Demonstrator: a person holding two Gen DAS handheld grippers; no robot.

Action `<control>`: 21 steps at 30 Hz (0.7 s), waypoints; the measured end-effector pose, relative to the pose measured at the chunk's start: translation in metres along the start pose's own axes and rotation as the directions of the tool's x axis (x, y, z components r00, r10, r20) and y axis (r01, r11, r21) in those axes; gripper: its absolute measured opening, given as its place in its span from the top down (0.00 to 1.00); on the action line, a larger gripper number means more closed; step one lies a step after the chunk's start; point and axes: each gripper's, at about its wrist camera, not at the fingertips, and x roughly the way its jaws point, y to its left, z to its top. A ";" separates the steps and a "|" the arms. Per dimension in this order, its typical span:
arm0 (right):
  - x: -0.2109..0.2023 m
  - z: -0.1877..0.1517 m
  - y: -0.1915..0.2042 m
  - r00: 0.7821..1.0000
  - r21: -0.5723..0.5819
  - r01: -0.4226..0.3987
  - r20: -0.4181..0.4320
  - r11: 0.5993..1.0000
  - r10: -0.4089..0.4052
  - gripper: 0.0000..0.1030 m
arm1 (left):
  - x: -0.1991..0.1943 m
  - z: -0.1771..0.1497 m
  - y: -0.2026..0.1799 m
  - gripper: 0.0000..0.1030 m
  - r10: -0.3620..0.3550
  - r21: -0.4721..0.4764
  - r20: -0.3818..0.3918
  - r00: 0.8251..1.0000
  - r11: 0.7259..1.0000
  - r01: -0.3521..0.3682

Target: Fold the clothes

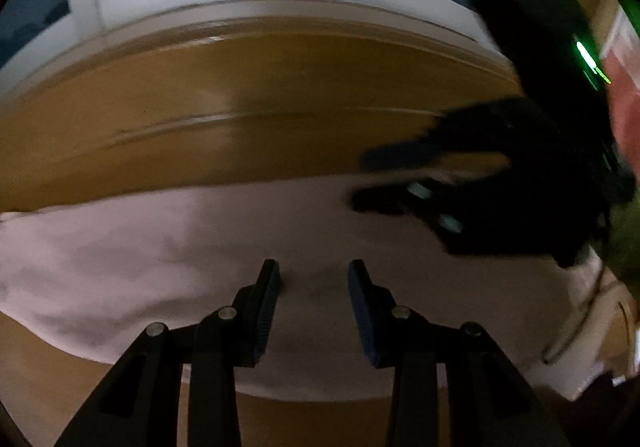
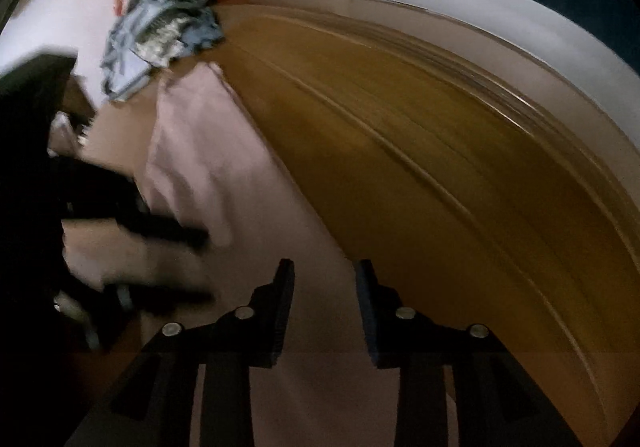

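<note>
My left gripper [image 1: 314, 275] and right gripper [image 2: 325, 273] both hang spread and empty over the pink garment [image 1: 160, 247], which lies flat on the wooden table [image 1: 240, 95]. It looks light and limp; I'd pinch its 12 o'clock edge.

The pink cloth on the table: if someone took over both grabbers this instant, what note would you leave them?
Left gripper: open, empty, over the pink cloth.
Right gripper: open, empty, at the cloth's edge.
The cloth lies spread on the wooden table. A blue-grey clothes pile waits at the far corner.
Done: how far the folding has got can't be told.
Left: grip an edge, fold, then take on the pile.
</note>
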 end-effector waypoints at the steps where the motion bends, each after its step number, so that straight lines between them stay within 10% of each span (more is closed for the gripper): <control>1: 0.000 0.000 0.001 0.999 -0.010 -0.038 -0.001 0.999 0.038 0.95 | 0.001 -0.005 -0.002 0.68 -0.011 0.009 -0.006 1.000 1.000 0.012; 4: 0.009 0.005 0.009 0.994 -0.071 -0.103 -0.043 0.992 0.101 0.95 | 0.005 -0.014 -0.004 0.68 -0.021 0.021 -0.007 1.000 1.000 0.022; 12: 0.022 0.020 -0.032 0.992 0.008 0.121 -0.024 0.993 -0.121 0.99 | 0.004 -0.024 -0.008 0.67 0.007 0.032 0.011 1.000 0.999 -0.008; 21: 0.033 0.030 0.027 0.995 -0.121 -0.095 -0.021 0.988 0.093 0.99 | 0.005 -0.019 -0.021 0.62 0.029 0.041 0.008 1.000 0.999 -0.029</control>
